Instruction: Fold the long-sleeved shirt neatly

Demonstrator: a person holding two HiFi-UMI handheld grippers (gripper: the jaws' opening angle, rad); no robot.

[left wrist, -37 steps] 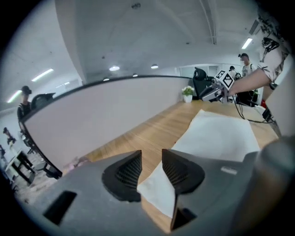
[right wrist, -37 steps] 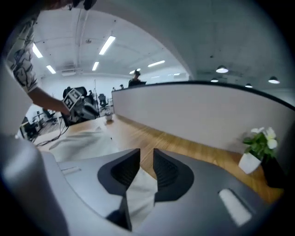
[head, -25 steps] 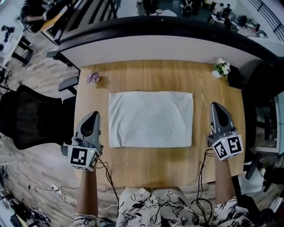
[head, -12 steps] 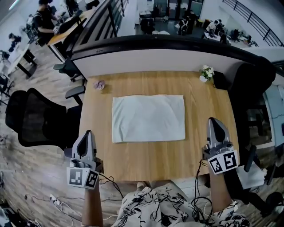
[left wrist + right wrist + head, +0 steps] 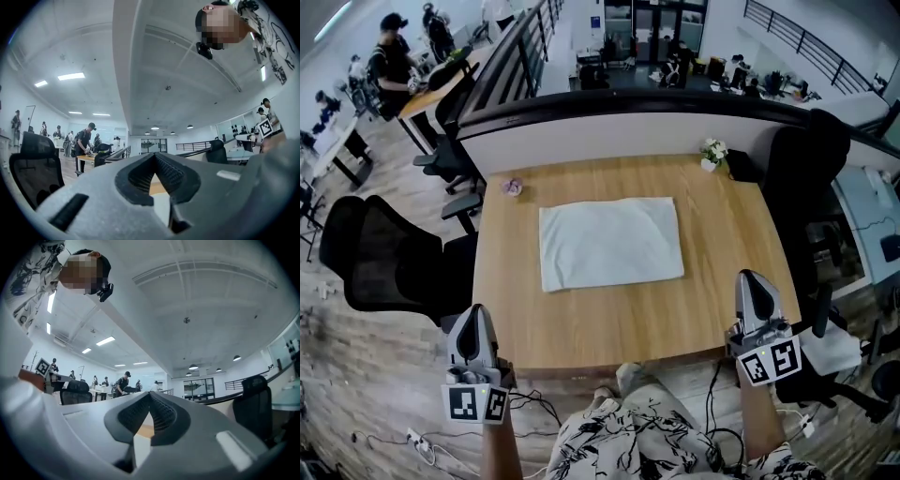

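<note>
The white shirt (image 5: 609, 241) lies folded into a flat rectangle in the middle of the wooden table (image 5: 712, 300). My left gripper (image 5: 472, 323) hangs off the table's near left corner, over the floor, shut and holding nothing. Off the near right corner my right gripper (image 5: 752, 292) is likewise shut and empty. Both are well back from the shirt. In the left gripper view the jaw tips (image 5: 154, 154) meet, pointing level across the room. In the right gripper view the tips (image 5: 149, 394) also meet, with nothing between them.
A small pot of white flowers (image 5: 710, 153) stands at the far right of the table, a small purple thing (image 5: 513, 187) at the far left. Black office chairs (image 5: 380, 253) flank the table, another chair (image 5: 806, 159) on the right. Cables (image 5: 422, 441) lie on the floor.
Both grippers have drawn back from beside the shirt, off the table's near corners, and risen. The head view has pulled back, so the table looks smaller. The shirt has stayed put.
</note>
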